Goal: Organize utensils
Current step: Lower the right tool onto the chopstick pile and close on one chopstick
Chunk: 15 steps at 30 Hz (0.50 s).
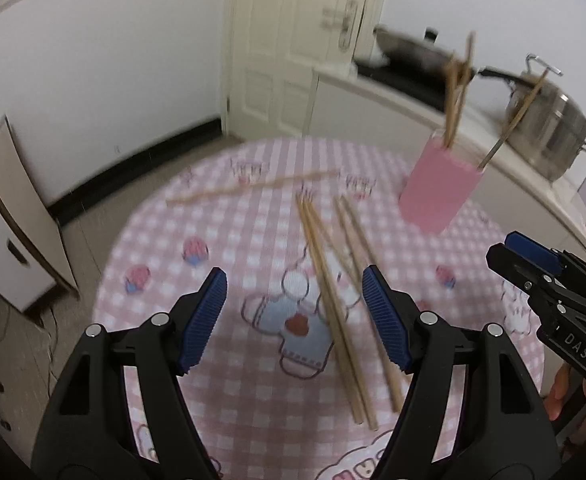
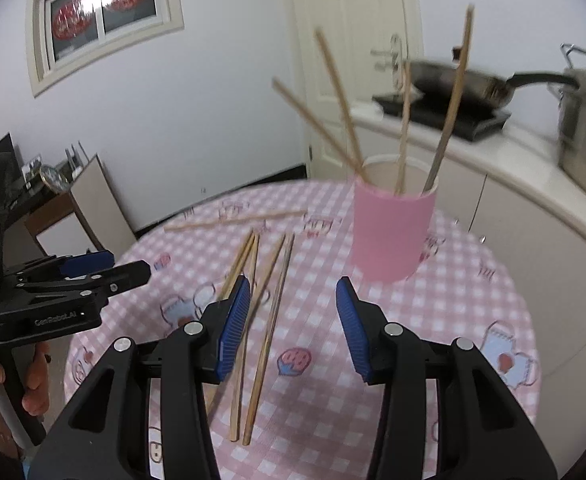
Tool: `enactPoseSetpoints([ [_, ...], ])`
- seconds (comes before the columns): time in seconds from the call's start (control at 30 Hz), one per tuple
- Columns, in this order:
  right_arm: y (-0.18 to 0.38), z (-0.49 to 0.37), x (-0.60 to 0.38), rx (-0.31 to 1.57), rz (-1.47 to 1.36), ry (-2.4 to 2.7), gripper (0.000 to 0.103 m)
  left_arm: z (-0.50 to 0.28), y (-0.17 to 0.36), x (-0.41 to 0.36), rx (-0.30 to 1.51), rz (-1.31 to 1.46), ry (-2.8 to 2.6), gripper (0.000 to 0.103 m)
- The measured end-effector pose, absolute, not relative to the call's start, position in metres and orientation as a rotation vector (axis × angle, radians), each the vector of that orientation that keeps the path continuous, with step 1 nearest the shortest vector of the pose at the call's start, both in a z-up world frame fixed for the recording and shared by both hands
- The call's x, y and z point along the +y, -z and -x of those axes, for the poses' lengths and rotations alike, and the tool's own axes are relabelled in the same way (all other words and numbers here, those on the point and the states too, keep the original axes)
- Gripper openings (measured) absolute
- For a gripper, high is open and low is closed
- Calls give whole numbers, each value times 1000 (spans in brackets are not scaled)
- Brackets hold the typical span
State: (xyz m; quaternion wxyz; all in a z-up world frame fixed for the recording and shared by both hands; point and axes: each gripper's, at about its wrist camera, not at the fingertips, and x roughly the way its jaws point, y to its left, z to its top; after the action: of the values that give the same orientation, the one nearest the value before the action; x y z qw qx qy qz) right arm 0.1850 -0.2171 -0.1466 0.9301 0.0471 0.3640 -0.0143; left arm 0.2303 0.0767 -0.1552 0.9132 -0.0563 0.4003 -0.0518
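Observation:
Several wooden chopsticks [image 1: 325, 280] lie loose on the round table with the pink checked cloth [image 1: 249, 400]. My left gripper [image 1: 295, 316] hangs open just above them, nothing between its pads. Two more chopsticks [image 1: 253, 188] lie crosswise at the far side. A pink cup [image 1: 437, 192] at the right back holds several upright chopsticks. In the right wrist view my right gripper [image 2: 293, 328] is open and holds nothing, above the table between the loose chopsticks [image 2: 263, 360] and the pink cup [image 2: 393, 236]. The left gripper [image 2: 93, 272] shows at the left, held by a hand.
A white counter [image 2: 533, 184] runs behind the table with a steel pot [image 2: 585, 136] and a pan [image 2: 453, 76] on a black stove. A white door [image 1: 293, 40] stands at the back. A low cabinet [image 1: 9, 216] is on the floor at the left.

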Motion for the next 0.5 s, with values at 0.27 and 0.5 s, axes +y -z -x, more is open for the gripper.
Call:
enactPoseSetpoints([
  [0.27,177,-201,-221,823,-119,19,42,-247,202,67,921,51,103,70],
  [0.5,192,-209,-224,856,-136,7,42,-251,218,60,958,-1,92,70],
])
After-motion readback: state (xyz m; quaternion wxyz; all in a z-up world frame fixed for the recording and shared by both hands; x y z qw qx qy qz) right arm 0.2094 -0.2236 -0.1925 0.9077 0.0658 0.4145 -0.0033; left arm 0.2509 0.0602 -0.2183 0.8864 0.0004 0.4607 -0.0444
